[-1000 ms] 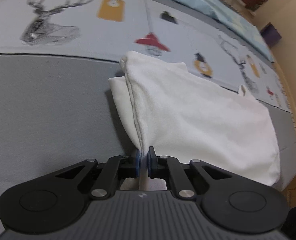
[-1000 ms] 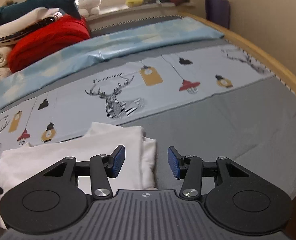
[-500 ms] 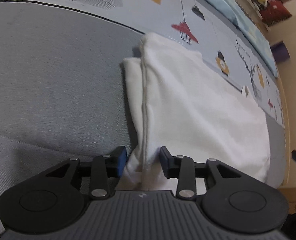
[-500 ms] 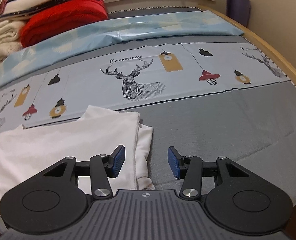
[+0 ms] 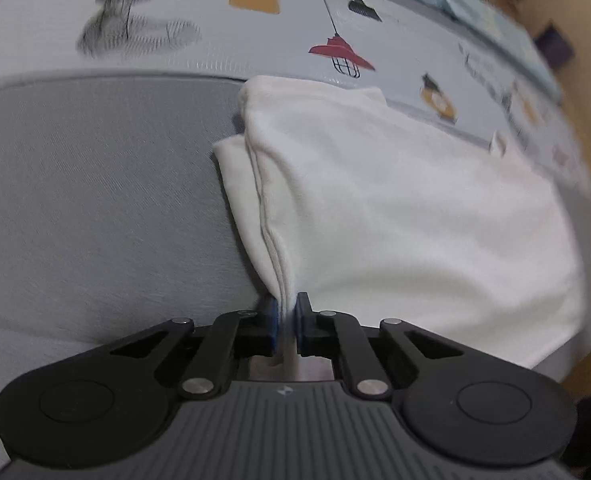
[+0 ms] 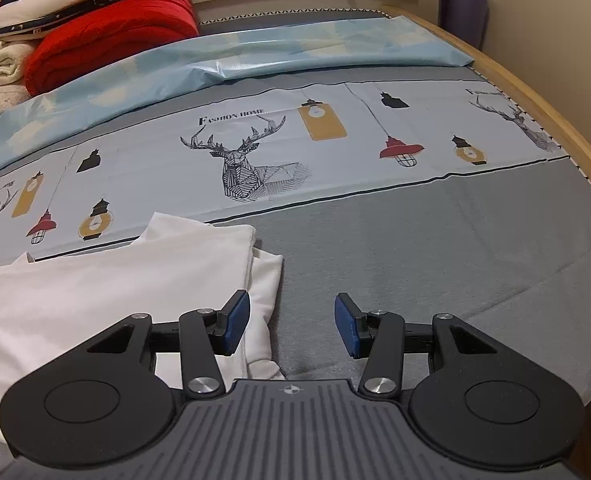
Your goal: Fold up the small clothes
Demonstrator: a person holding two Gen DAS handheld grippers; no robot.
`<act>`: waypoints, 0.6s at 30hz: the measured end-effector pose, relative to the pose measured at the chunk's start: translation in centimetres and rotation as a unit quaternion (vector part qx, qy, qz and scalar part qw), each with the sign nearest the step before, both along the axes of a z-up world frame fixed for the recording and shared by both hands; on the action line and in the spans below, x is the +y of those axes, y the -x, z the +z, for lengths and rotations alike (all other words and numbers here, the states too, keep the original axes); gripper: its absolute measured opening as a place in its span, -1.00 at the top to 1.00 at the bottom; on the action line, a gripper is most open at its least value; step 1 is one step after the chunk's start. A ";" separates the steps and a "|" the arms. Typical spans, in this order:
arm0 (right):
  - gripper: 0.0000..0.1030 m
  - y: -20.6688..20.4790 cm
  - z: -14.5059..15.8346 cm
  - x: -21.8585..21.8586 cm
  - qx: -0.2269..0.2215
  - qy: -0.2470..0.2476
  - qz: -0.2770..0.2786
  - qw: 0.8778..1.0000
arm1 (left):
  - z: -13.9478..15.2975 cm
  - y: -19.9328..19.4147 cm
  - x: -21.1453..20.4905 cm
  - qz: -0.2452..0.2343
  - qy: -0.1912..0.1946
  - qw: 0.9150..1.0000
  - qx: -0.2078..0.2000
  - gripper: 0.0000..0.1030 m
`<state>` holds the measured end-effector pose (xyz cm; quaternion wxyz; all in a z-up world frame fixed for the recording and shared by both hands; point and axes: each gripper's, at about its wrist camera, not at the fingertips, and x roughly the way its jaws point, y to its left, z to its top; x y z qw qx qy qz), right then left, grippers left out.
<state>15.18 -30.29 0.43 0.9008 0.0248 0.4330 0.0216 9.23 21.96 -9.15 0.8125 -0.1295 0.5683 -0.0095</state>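
A white garment (image 5: pixel 395 208) lies folded on the grey bed cover. My left gripper (image 5: pixel 285 320) is shut on the garment's near left edge and lifts that edge into a ridge. In the right wrist view the same white garment (image 6: pixel 115 280) lies at the lower left. My right gripper (image 6: pixel 291 324) is open and empty, low over the bed, with its left fingertip (image 6: pixel 235 320) over the garment's right edge and its right one over bare grey cover.
The bed cover has a grey band (image 6: pixel 435 248) and a pale printed band with deer and lamps (image 6: pixel 255 160). A light blue sheet (image 6: pixel 295 52), a red blanket (image 6: pixel 107 44) and stacked clothes lie at the back. A wooden bed rail (image 6: pixel 555 120) runs along the right.
My left gripper was shut on the garment edge a second ago, opened half a second ago, and is shut on the edge again, lifting it. My right gripper stayed open, shifting slightly.
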 end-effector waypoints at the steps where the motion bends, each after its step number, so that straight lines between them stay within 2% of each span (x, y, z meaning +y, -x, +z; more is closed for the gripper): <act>1: 0.05 -0.1 -0.1 0.2 0.000 0.000 0.002 1.000 | 0.2 0.2 -0.1 0.001 -0.018 1.000 0.002 0.83; 5: 0.05 -0.1 -0.4 1.1 -0.001 -0.005 0.015 1.000 | 1.3 0.8 -0.7 0.016 -0.103 0.994 0.019 0.86; 7: 0.05 -0.1 -0.6 1.5 0.002 -0.006 0.022 1.000 | 2.2 1.1 -1.0 0.016 -0.115 0.993 0.015 0.87; 9: 0.05 0.0 -0.8 1.8 0.000 -0.008 0.028 1.000 | 3.2 1.1 -1.2 0.020 -0.105 0.994 0.003 0.87; 11: 0.05 0.0 -1.0 1.9 0.002 -0.007 0.032 0.999 | 4.5 0.9 -1.6 0.022 -0.075 0.997 -0.014 0.88; 14: 0.05 0.3 -1.3 1.5 -0.001 -0.009 0.029 1.000 | 6.0 0.6 -3.1 -0.006 -0.012 0.999 -0.041 0.88; 18: 0.05 0.5 -2.0 0.8 0.000 -0.023 0.028 0.999 | 7.1 -0.9 -7.2 -0.046 0.035 0.997 -0.057 0.88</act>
